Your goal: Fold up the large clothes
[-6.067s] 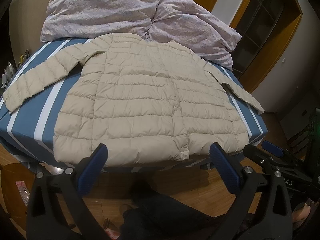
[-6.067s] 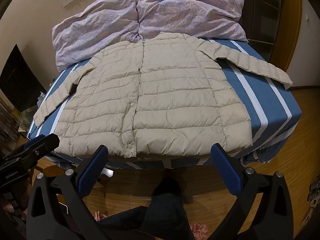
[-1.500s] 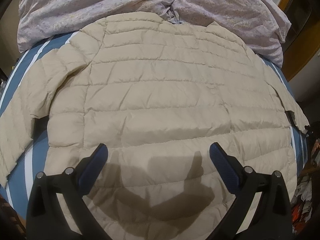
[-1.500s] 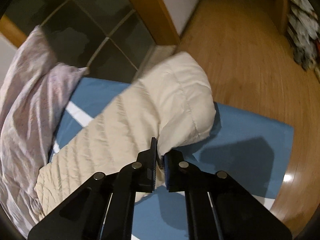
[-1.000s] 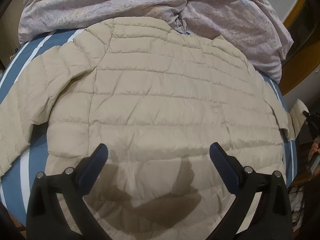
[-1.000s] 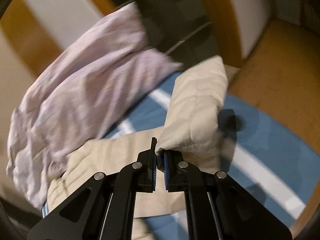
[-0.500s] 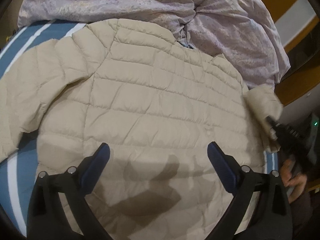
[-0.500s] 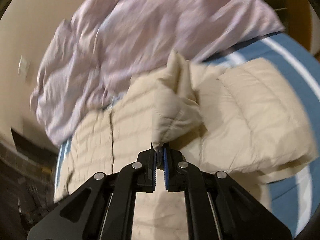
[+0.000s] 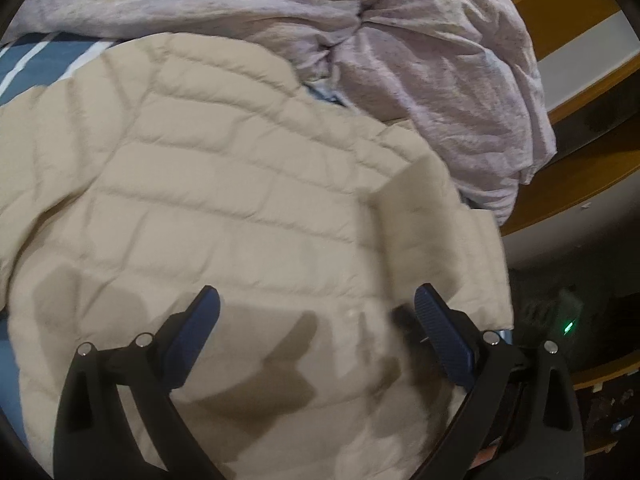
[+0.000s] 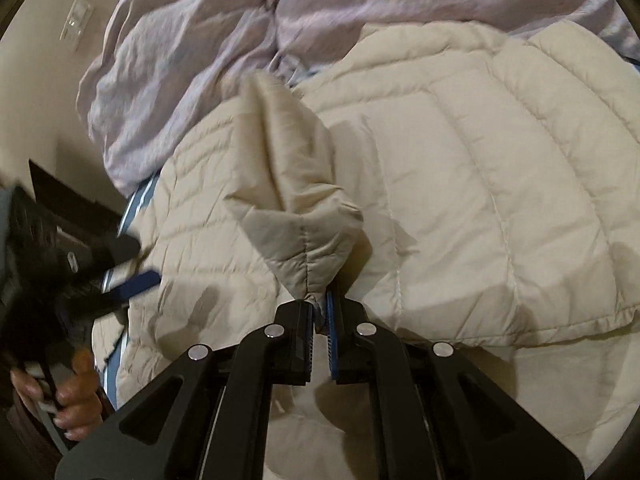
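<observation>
A rumpled lilac duvet (image 9: 440, 60) lies heaped across the head of the bed, bunched into two mounds with a deep crease between them — the right wrist view shows it too, blurred. Below it the bedsheet (image 9: 24, 60) is blue with white stripes, seen only in slivers at the edges. A beige wall carries a white switch plate (image 10: 77, 17). At the right of the left wrist view stands an orange-brown wooden frame (image 9: 580, 172), and lower down a small green light (image 9: 569, 325) glows in the dark.
</observation>
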Demonstrator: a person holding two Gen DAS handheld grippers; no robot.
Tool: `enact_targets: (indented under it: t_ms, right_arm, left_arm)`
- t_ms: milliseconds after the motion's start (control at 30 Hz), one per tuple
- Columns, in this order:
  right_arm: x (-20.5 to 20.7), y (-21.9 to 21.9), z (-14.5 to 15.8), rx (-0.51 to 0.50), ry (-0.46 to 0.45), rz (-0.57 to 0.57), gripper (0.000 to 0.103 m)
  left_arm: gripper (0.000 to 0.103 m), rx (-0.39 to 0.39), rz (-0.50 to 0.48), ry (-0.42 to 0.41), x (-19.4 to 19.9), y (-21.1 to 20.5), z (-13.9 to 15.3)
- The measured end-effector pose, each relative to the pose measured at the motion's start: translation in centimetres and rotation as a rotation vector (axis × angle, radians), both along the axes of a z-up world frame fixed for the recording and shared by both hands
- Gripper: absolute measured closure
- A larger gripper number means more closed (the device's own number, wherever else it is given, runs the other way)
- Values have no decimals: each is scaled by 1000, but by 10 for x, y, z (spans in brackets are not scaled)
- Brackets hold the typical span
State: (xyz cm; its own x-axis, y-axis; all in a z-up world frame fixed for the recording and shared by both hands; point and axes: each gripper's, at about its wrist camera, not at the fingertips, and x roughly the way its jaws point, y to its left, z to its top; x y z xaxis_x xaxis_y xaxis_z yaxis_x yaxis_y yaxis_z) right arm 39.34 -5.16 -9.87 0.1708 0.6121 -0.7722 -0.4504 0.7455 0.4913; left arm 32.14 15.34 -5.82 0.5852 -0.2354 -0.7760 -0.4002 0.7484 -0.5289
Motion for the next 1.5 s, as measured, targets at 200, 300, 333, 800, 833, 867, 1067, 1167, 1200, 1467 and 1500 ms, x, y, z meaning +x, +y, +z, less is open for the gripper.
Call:
enact_targets:
  t_ms: [200,300,333,800,833,867,1067,1167,1200,1467,1500]
  right_arm:
    - [-10,13,-8,-10,16,33,97]
    - [-13,17,-9,-18,10,45,97]
    - [-13,17,-9,-20,8,43,97]
    - [-21,17,-3,-48,-7,48,94]
    - [-21,17,-1,-47,-3,50,91]
    - [-21,17,1,-46,1,53,88]
    - [-23,7,23,-24,-57,42,44]
    - [-24,1,34,-50,-119,4,44]
    - [-24,-1,36,-63,-141,-15,44]
    - [-12,-7,16,-228,-198,-73,44]
    - [-12,-7,12,-240,-198,-70,44]
  left_arm:
    - [6,-24,-35,-18,29,-12,7]
    - [6,-28,-46,-7,42,-17,5]
    - [6,-27,-45,-1,45,-18,4]
    - [89,-3,-48,116,67,-32,-29]
    - [91,19,-49,118,65,-30,-29]
    - [92,30,-50,119,64,-29,-29]
    - [93,117,-33,119,49,-11,-22]
    - [92,148,-19,127,41,-2,-23]
    - [92,158,-14,131,40,0,-23]
    - [73,283,-9,160,35,-4,-30]
    - [70,296,-7,163,34,-4,-32]
